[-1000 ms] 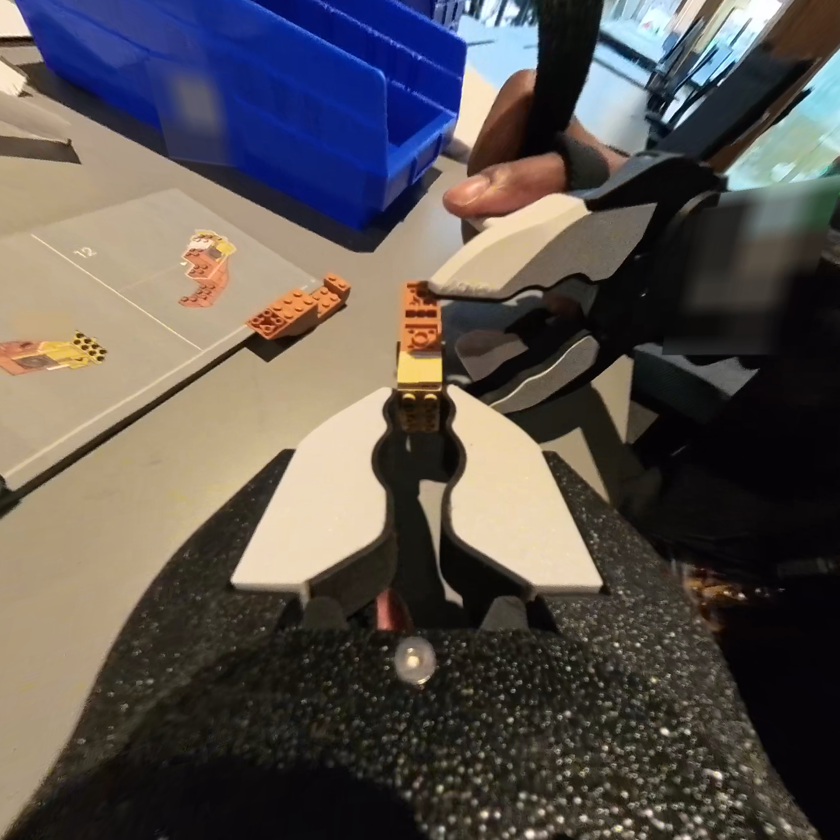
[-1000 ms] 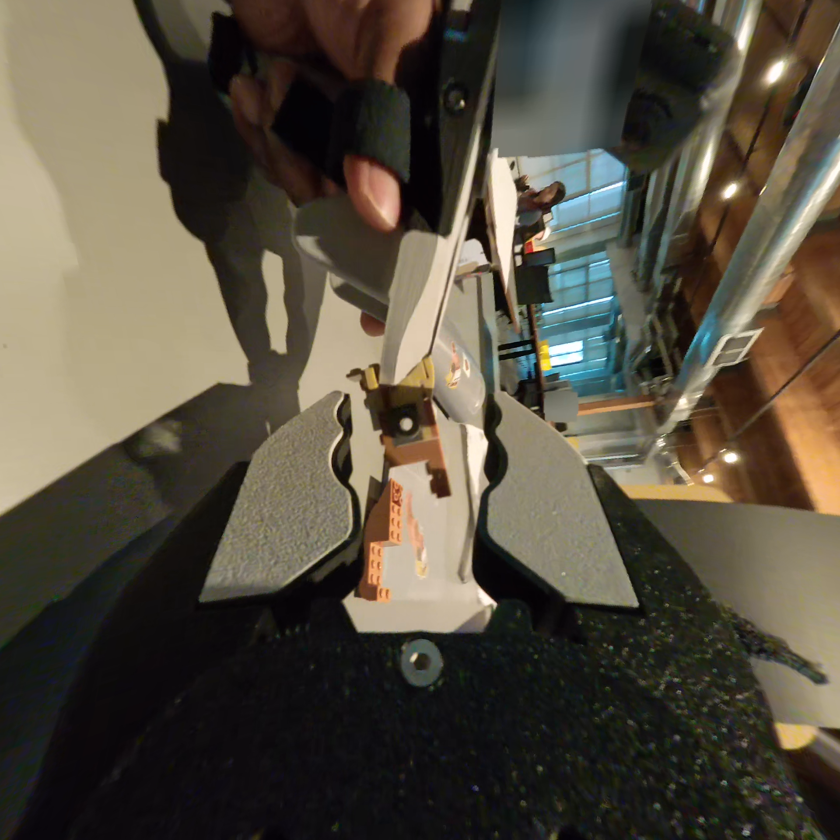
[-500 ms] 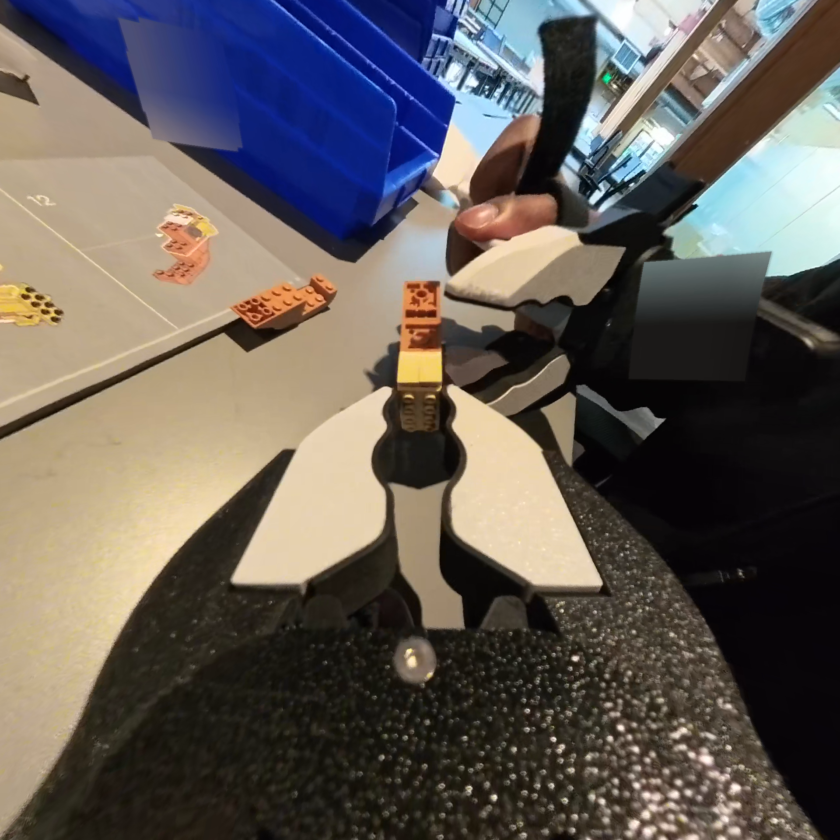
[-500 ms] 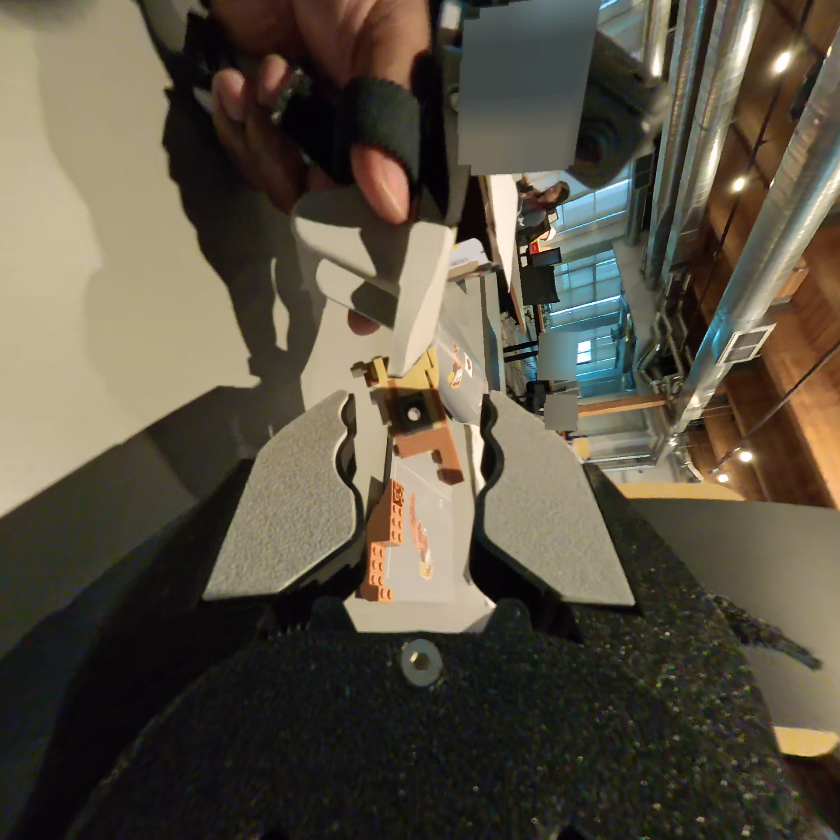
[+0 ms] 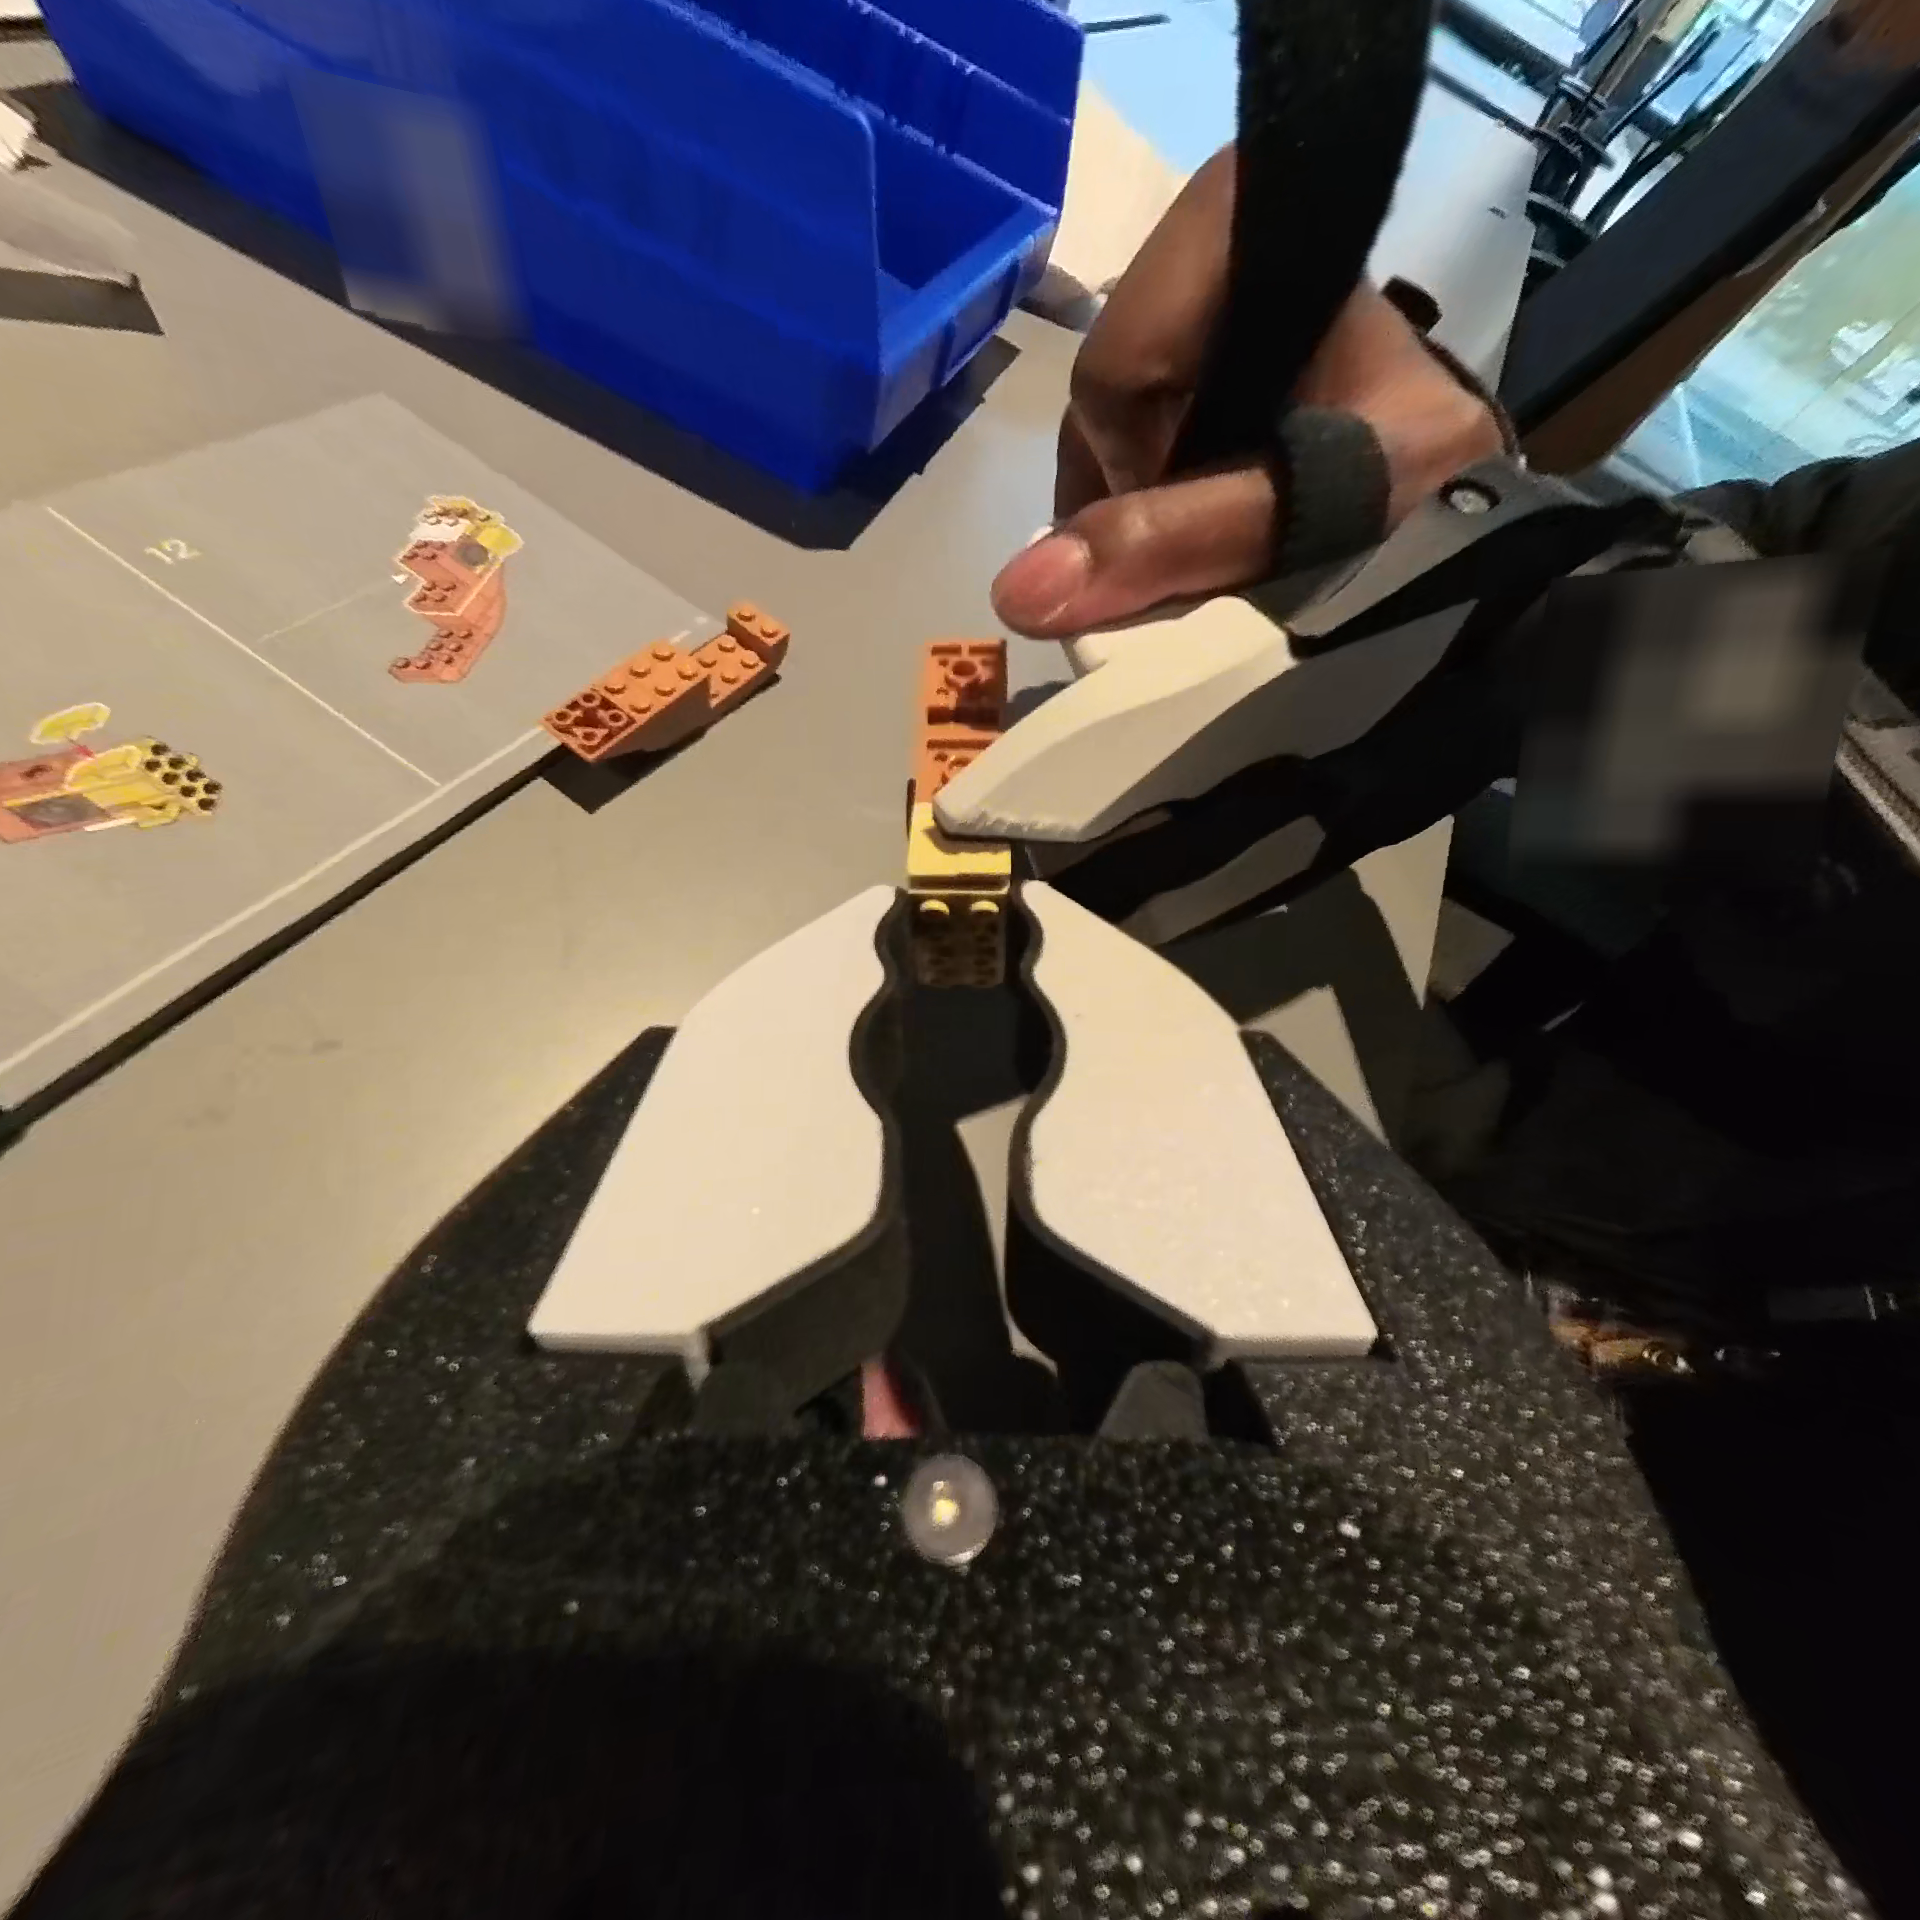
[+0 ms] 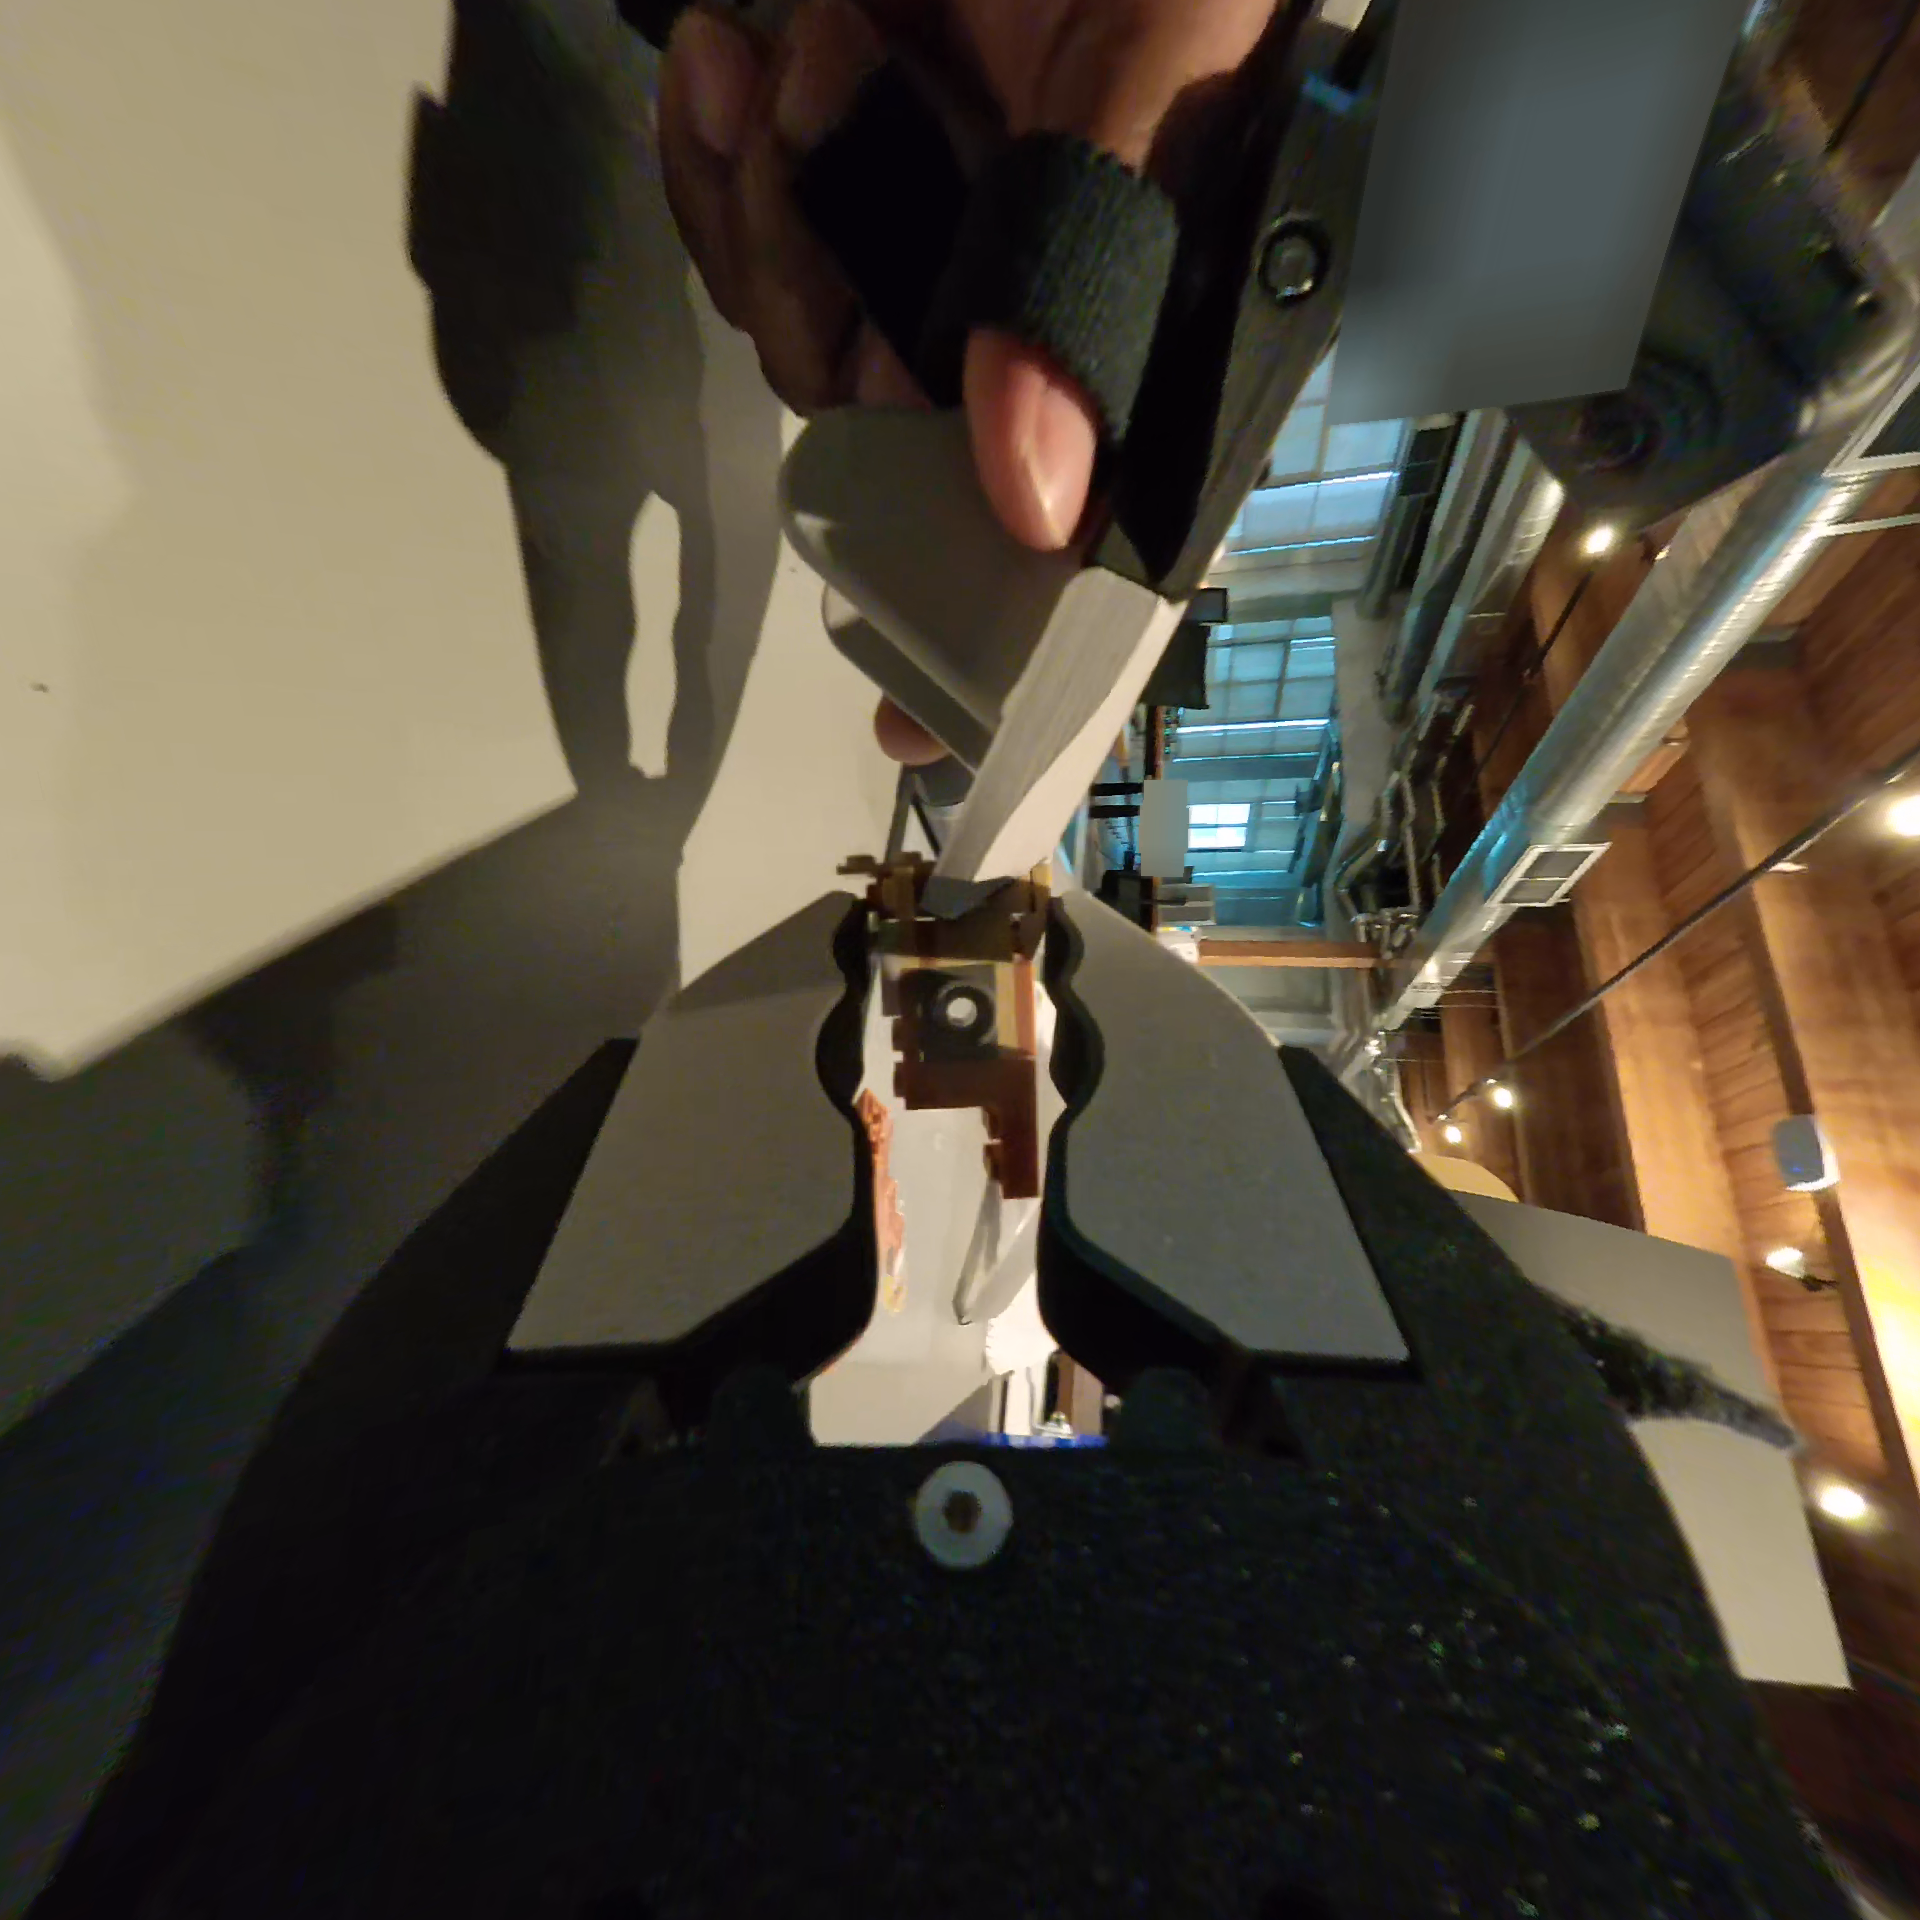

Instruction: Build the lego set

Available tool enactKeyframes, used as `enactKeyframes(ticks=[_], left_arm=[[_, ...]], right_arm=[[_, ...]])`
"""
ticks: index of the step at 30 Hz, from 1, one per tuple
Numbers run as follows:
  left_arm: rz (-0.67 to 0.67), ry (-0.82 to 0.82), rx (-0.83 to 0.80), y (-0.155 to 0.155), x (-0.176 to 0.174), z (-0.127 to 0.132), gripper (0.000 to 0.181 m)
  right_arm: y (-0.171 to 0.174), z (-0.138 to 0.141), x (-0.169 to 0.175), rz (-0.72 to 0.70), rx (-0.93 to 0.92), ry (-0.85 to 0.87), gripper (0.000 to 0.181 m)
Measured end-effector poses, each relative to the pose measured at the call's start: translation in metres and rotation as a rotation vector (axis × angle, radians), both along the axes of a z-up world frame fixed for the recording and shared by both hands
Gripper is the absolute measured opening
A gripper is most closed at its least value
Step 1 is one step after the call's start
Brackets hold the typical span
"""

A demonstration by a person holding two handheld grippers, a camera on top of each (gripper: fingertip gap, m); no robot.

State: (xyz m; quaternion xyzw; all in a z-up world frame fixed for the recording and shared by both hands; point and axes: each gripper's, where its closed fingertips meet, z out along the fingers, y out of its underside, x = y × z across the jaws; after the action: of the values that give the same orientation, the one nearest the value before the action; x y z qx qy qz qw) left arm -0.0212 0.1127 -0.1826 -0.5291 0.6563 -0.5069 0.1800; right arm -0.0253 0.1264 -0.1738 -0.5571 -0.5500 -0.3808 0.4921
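Left gripper (image 5: 958,902) pinches small brown-and-yellow plastic brick assembly (image 5: 958,774); right gripper (image 6: 956,914) closes narrow around it, contact unclear; light, rigid, pops apart, so grip flat sides.

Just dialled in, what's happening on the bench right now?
A person is building a lego set with two handheld grippers. The left gripper is shut on a small yellow and brown brick assembly, held above the grey table. The right gripper has its fingertips around the same assembly; whether it is clamped cannot be told. A loose orange-brown sloped brick piece lies at the edge of the printed instruction sheet, near the blue plastic bins.
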Motion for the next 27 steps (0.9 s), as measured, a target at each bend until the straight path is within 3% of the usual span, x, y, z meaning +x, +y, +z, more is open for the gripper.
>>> enactKeyframes(ticks=[18, 27], left_arm=[[-0.016, -0.021, 0.137, -0.0062, -0.0022, 0.0028, 0.018], [-0.013, -0.024, 0.084, -0.0064, 0.0002, 0.0005, 0.018]], right_arm=[[-0.0064, 0.0004, -0.0015, 0.002, -0.086, 0.073, 0.03], [-0.0047, -0.0022, 0.0022, -0.02, -0.099, 0.055, 0.03]])
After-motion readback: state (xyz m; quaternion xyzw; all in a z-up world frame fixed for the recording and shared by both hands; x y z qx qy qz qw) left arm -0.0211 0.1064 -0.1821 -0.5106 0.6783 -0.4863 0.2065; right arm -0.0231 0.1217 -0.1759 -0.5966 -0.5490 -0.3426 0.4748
